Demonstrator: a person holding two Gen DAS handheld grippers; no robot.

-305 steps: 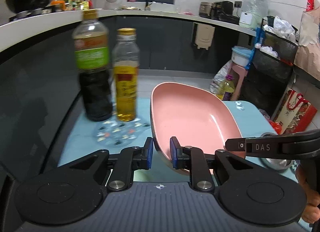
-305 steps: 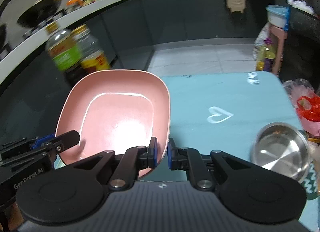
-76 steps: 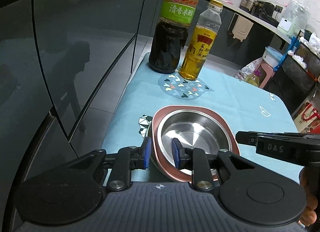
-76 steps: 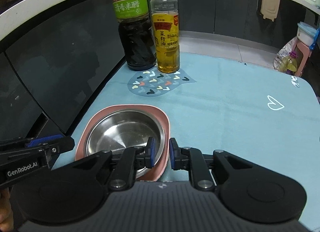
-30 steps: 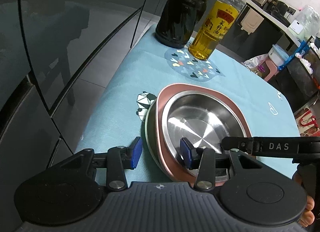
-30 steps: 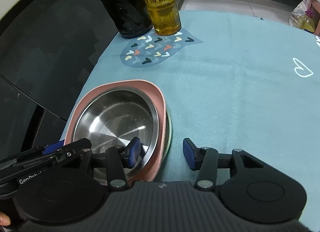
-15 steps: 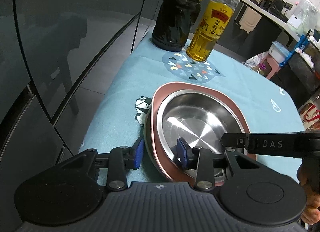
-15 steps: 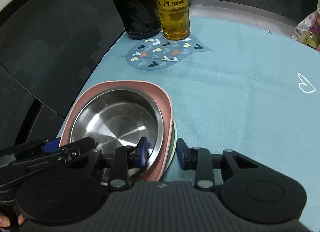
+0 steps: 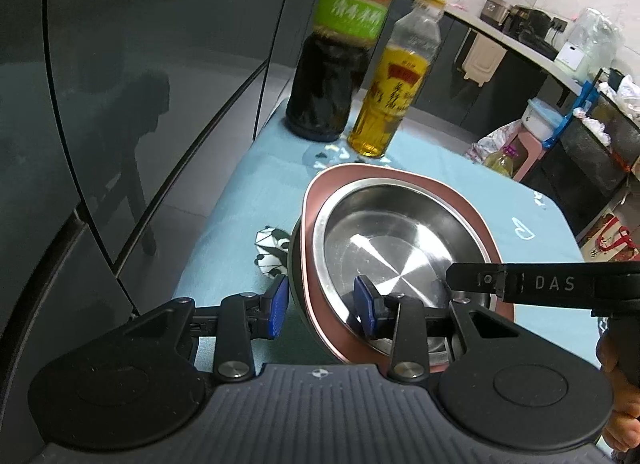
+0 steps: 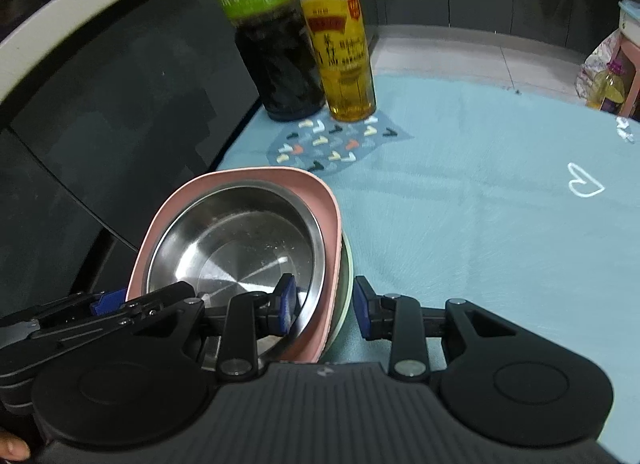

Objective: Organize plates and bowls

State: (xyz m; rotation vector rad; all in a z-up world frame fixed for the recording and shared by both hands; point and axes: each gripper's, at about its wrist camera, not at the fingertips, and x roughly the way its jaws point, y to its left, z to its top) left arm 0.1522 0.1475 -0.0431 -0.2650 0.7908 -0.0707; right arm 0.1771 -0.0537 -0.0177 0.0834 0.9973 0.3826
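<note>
A steel bowl (image 9: 384, 240) sits inside a pink plate (image 9: 476, 220), which rests on a pale green plate (image 10: 347, 264). The stack appears lifted and tilted over the near left part of the blue tablecloth. My left gripper (image 9: 322, 304) straddles the stack's left rim, one finger inside the bowl, one outside, and grips it. My right gripper (image 10: 324, 304) straddles the stack's right rim the same way. The steel bowl (image 10: 236, 248) and pink plate (image 10: 332, 200) also show in the right wrist view.
A dark vinegar bottle (image 9: 336, 64) and a yellow oil bottle (image 9: 396, 88) stand at the table's far left corner by a patterned mat (image 10: 332, 144). Dark glass cabinet fronts (image 9: 140, 84) run close along the left. Blue tablecloth (image 10: 500, 224) stretches right.
Both grippers opened about a second ago, then narrowed onto the whole stack's rims. The stack has since risen and tilted, and both cameras have moved closer to the bottles.
</note>
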